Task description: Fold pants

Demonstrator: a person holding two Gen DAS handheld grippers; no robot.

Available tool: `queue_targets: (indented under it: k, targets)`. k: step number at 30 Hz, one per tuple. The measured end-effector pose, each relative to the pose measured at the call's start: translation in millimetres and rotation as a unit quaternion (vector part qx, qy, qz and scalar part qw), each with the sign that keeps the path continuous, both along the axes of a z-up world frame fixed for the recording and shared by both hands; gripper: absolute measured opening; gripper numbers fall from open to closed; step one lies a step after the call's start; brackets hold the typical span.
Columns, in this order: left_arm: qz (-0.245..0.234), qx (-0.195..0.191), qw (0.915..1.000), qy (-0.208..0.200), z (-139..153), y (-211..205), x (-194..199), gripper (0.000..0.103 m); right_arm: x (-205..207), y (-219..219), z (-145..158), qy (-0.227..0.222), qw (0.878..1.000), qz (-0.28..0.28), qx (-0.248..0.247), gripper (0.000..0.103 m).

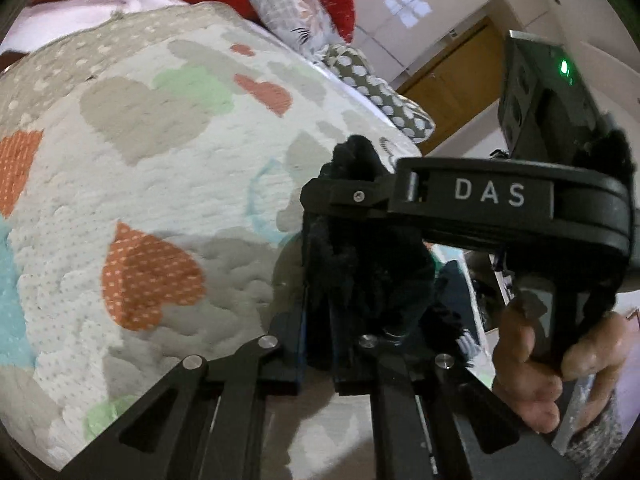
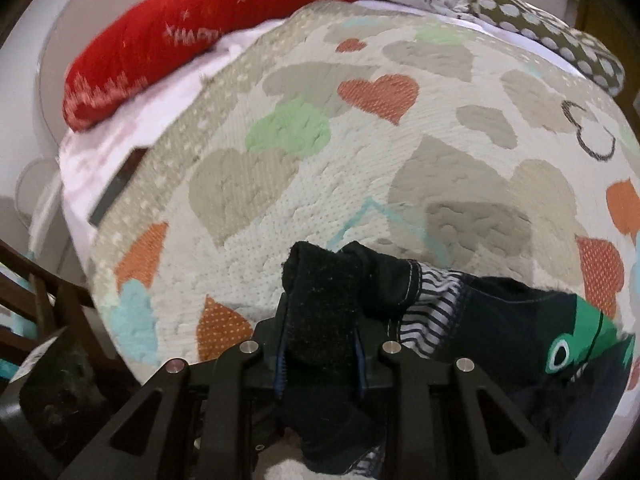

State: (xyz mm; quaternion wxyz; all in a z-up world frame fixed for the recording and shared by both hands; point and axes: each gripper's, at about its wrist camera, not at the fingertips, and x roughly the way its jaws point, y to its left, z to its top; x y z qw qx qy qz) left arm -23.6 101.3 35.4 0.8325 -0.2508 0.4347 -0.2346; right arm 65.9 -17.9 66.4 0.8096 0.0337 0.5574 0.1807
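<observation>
Bed [image 2: 420, 128]: covered by a quilted spread, off-white with grey, orange, green and pale blue hearts; it fills most of both wrist views.
Red cushion [image 2: 160, 44]: long, with white lettering, lying along the far edge of the bed.
Pillows [image 2: 580, 36]: one olive with white dots, one grey with a leaf print, at the far corner beside the red cushion.
Pants [image 2: 500, 320]: dark navy, with a striped lining and a green creature print with a white eye. They lie on the near part of the bed; one bunched edge is lifted off the spread.
Right gripper [image 2: 320, 344]: pointing steeply down; jaws drawn in narrow and pressed on a thick fold of the pants, which stands up between them.
Left gripper [image 1: 320, 320]: jaws nearly together, pinching a dark bunch of the pants that fills the gap and rises above them.
Right gripper seen from the left wrist: its body, marked "DAS", lies across the frame just beyond the left jaws, dark cloth at its tip.
Hand [image 1: 540, 360]: fingers wrapped around the right gripper's handle.
Green light [image 1: 564, 67]: lit on the black unit above that gripper.
</observation>
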Motion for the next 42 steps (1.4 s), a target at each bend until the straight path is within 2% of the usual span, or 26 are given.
queue_targets:
  k: [10,16,24,27,29,31,34,39,41,42]
  targets:
    - [-0.073,0.01,0.9971,-0.017,35.6,-66.2,-0.3,0.009,-22.0,-92.7,23.4,-0.024,0.99,-0.067,0.12,0.027]
    - [-0.108,0.015,0.9939,-0.015,45.9,-99.2,-8.9,0.009,-35.1,-164.9,14.9,-0.024,0.976,-0.125,0.178,0.027]
    - [-0.109,0.055,0.9925,0.004,42.0,-120.6,-8.1,0.011,-55.8,-237.3,-3.8,-0.037,0.96,-0.18,0.211,0.028]
    - [-0.111,0.063,0.9919,0.004,42.6,-128.9,-8.6,0.013,-63.8,-252.9,-8.0,-0.047,0.957,-0.189,0.216,0.028]
    - [-0.113,0.072,0.9911,0.0,43.9,-135.4,-10.2,0.023,-68.7,-260.2,-8.9,-0.055,0.955,-0.191,0.221,0.029]
    - [-0.116,0.081,0.9899,-0.004,45.2,-140.6,-10.9,0.025,-75.6,-268.4,-6.3,-0.071,0.954,-0.212,0.199,0.041]
    - [-0.119,0.1,0.9877,-0.016,47.5,-148.6,-5.2,0.028,-88.6,-288.2,2.0,-0.097,0.944,-0.254,0.184,0.047]
    - [-0.125,0.116,0.9853,-0.004,36.1,-164.6,7.5,0.028,-104.5,-304.7,20.0,-0.126,0.922,-0.253,0.266,0.047]
    - [-0.133,0.127,0.9829,-0.003,30.8,-172.3,5.4,0.028,-105.3,-298.4,26.4,-0.128,0.92,-0.234,0.287,0.047]
    - [-0.136,0.13,0.9822,-0.003,28.7,-174.5,3.4,0.028,-105.0,-292.9,28.5,-0.127,0.924,-0.226,0.282,0.047]
